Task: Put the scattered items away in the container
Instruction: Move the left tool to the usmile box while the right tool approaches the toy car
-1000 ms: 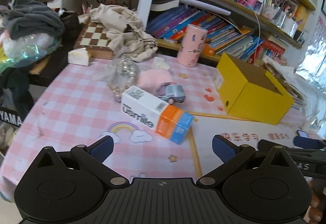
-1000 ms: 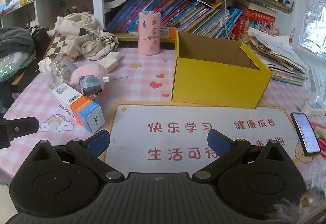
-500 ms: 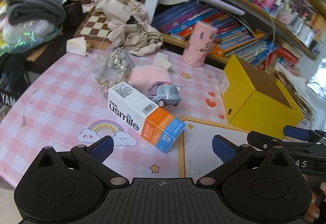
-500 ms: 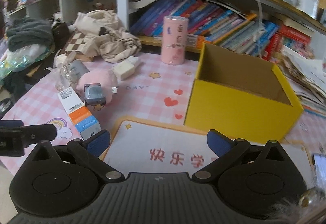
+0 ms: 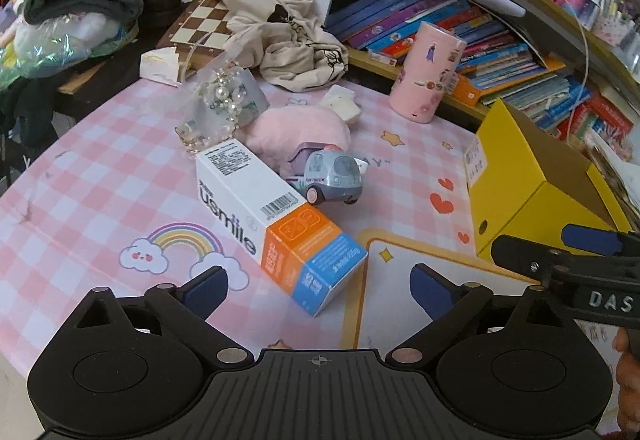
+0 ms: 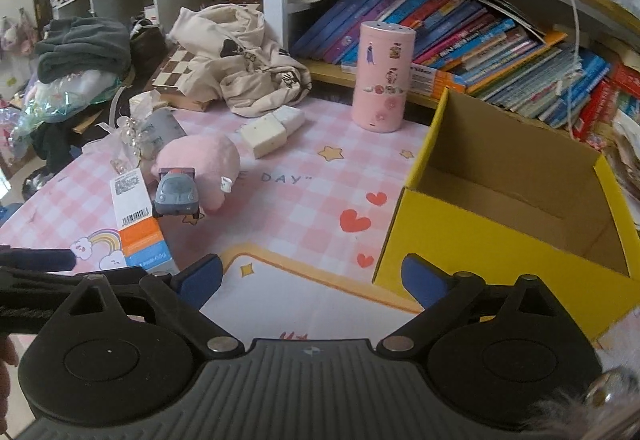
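Observation:
A white, orange and blue usmile box [image 5: 276, 215] [image 6: 138, 215] lies on the pink checked tablecloth [image 5: 100, 179]. Its blue end lies just ahead of my left gripper [image 5: 320, 286], whose jaws are closing, wide apart and touching nothing. Behind the box stand a grey toy car [image 5: 332, 177] [image 6: 176, 191], a pink plush [image 5: 300, 129] [image 6: 200, 159] and a clear pouch of pearls [image 5: 224, 103]. The open yellow box [image 6: 500, 240] [image 5: 532, 179] stands at the right. My right gripper [image 6: 312, 278] hovers over the mat before it, jaws closing on nothing.
A pink cylinder [image 6: 384, 75] and a small white block [image 6: 272, 129] stand farther back. A beige cloth [image 5: 280, 27] lies on a chessboard [image 5: 200, 23]. Bookshelves [image 6: 480, 39] line the back. The right gripper's fingers [image 5: 532, 254] reach in close beside my left one.
Both grippers have moved in toward the table. The usmile box now sits larger and nearer the left fingertips. The right view has swung left, so the yellow box sits further right.

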Demonstrator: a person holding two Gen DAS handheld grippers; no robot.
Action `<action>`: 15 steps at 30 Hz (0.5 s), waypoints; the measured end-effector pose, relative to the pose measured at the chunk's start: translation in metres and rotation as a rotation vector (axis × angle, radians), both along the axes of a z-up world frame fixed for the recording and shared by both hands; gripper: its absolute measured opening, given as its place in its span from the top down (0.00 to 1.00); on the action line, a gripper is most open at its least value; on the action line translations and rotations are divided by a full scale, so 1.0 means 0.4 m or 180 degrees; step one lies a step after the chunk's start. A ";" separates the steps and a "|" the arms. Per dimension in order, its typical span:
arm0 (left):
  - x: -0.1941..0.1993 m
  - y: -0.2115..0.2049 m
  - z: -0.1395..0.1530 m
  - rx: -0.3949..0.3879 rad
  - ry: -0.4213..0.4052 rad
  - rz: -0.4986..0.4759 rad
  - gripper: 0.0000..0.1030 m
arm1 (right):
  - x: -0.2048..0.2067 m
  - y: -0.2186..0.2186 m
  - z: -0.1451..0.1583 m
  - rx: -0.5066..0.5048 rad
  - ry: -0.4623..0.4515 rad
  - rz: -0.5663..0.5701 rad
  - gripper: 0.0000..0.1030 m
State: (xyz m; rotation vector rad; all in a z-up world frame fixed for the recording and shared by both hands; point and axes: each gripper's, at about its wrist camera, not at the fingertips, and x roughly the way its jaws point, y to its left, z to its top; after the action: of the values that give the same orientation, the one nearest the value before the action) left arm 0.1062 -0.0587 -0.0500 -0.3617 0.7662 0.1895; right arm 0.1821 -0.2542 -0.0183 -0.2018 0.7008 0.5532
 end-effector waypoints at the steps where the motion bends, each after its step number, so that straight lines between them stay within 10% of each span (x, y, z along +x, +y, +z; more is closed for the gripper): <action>1: 0.009 -0.003 -0.003 -0.0007 0.0009 0.0003 0.07 | 0.006 -0.001 0.000 0.0001 -0.0006 0.0032 0.05; 15: 0.086 0.011 -0.051 0.0121 0.0266 0.0071 0.24 | 0.039 0.026 -0.007 0.0067 0.0006 0.0311 0.05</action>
State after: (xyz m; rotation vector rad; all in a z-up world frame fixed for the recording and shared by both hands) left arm 0.1408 -0.0543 -0.0704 -0.3280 0.8403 0.2410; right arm 0.1976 -0.2439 -0.0210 -0.2168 0.6891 0.6539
